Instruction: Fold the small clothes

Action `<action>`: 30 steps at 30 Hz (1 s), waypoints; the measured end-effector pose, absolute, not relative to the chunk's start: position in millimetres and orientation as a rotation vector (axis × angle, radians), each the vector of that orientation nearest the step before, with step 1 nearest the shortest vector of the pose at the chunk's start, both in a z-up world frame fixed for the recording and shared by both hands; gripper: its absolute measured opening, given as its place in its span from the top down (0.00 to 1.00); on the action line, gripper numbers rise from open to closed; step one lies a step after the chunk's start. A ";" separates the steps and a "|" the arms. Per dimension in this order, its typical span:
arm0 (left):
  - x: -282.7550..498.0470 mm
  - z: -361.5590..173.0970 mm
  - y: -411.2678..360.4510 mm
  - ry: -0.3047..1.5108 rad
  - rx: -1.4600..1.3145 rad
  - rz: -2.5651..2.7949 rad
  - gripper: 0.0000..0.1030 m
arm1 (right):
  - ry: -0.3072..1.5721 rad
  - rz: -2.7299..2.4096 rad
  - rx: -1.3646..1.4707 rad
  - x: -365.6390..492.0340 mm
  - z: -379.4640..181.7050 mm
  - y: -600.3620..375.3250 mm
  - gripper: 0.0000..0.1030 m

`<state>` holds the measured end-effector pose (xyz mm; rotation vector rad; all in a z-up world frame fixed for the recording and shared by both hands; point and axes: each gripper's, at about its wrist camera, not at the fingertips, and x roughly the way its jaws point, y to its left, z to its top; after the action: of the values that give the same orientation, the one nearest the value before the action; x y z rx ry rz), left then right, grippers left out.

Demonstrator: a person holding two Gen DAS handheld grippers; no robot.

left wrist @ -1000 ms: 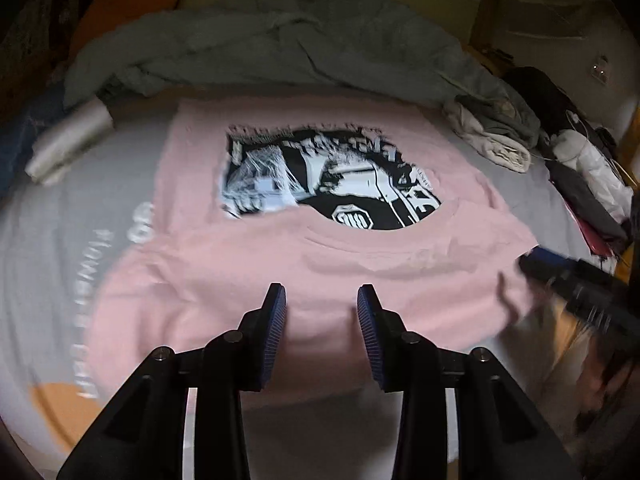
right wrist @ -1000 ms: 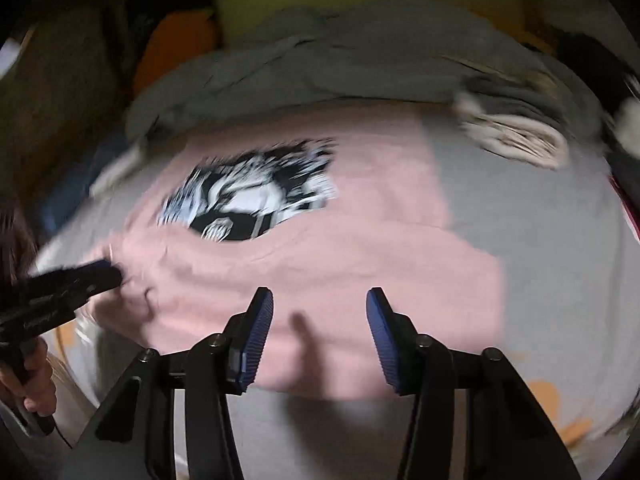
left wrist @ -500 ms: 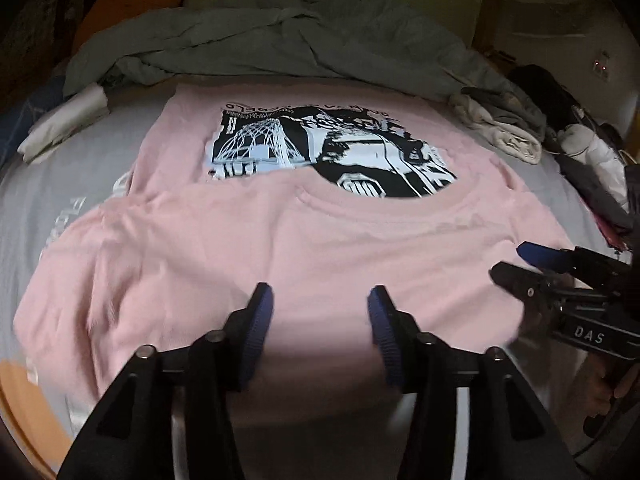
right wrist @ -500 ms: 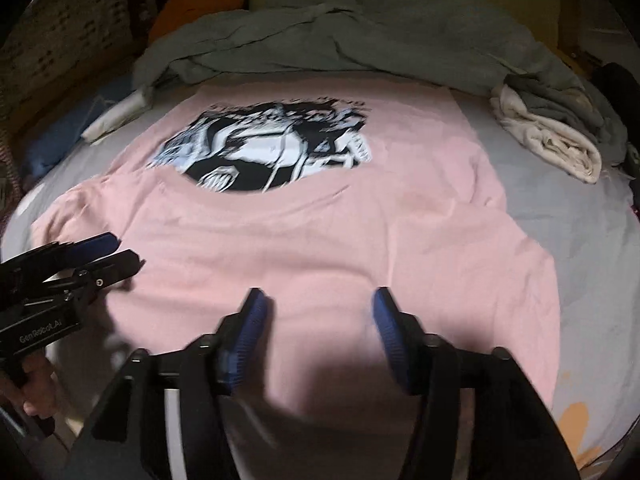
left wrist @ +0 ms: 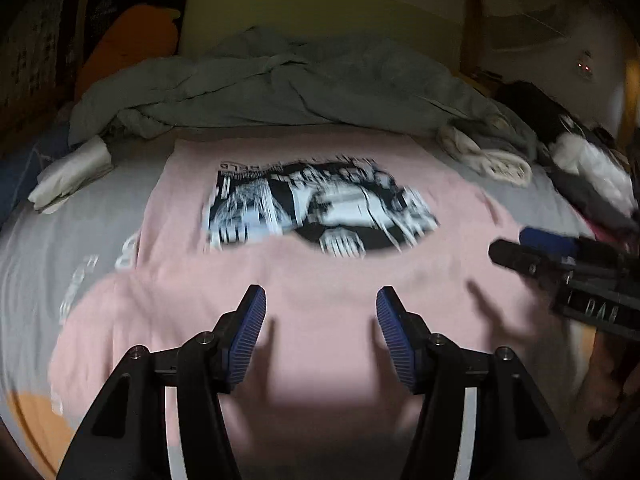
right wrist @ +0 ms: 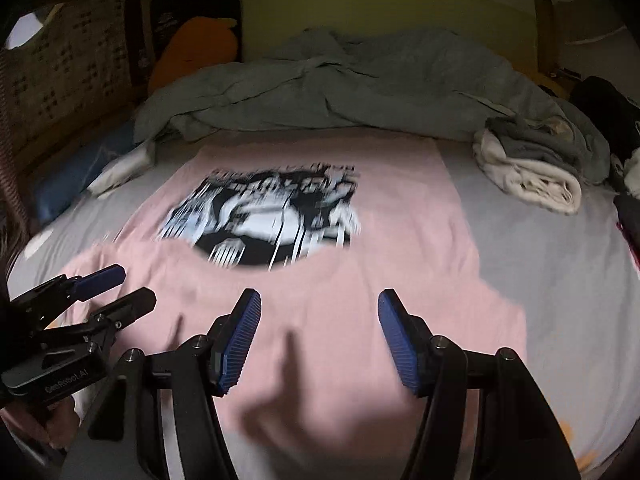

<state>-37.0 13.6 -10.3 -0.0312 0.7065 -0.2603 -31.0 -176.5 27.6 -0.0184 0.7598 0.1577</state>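
A pink T-shirt (left wrist: 320,320) lies spread flat on a bed covered by a grey sheet (left wrist: 80,240), and its black-and-white print (left wrist: 320,208) faces up; the near part of the shirt lies folded over the lower edge of the print. The left gripper (left wrist: 320,312) hangs over the near part of the shirt with its blue-padded fingers (left wrist: 248,332) standing well apart. Its jaws have just been opening, and nothing sits between them; the pads press on no cloth. The right gripper (right wrist: 320,316) hangs over the same near part of the shirt, further to the right. Its fingers (right wrist: 396,344) also stand well apart, the jaws have just been opening, and nothing is clamped between them. In the right wrist view the left gripper appears at the left edge, over the left side of the shirt, with a hand (right wrist: 60,424) on its handle. In the left wrist view the right gripper (left wrist: 516,248) appears at the right edge, over the right side of the shirt. Whether either gripper touches the cloth cannot be told, since both views are blurred. Beyond the shirt lies a crumpled grey-green blanket (left wrist: 280,88). A rolled bundle of grey and white clothes (right wrist: 536,168) lies to the far right of the shirt, apart from it. An orange cushion (right wrist: 196,52) stands at the far left behind the blanket.
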 end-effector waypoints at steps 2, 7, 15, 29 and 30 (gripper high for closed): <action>-8.3 -9.1 12.2 0.765 -0.057 -0.257 0.45 | 0.803 0.135 -0.017 -8.8 24.8 -175.5 0.39; 12.1 -44.5 7.8 0.870 -0.006 -0.216 0.46 | 0.980 0.116 -0.002 16.5 -20.1 -182.5 0.39; -10.3 -37.3 12.6 0.726 -0.047 -0.235 0.46 | 0.780 0.155 0.009 -9.3 -1.3 -175.9 0.39; -34.8 -41.9 -3.1 0.693 0.003 -0.287 0.46 | 0.803 0.129 -0.140 -27.5 -16.7 -152.9 0.39; -32.2 -47.8 -8.3 0.718 0.041 -0.263 0.46 | 0.808 0.117 -0.135 -28.9 -20.1 -153.4 0.39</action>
<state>-32.2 -8.3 -47.8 0.0409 0.7185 -0.2631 -28.9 -153.4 -20.1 -0.1345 0.8083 0.1175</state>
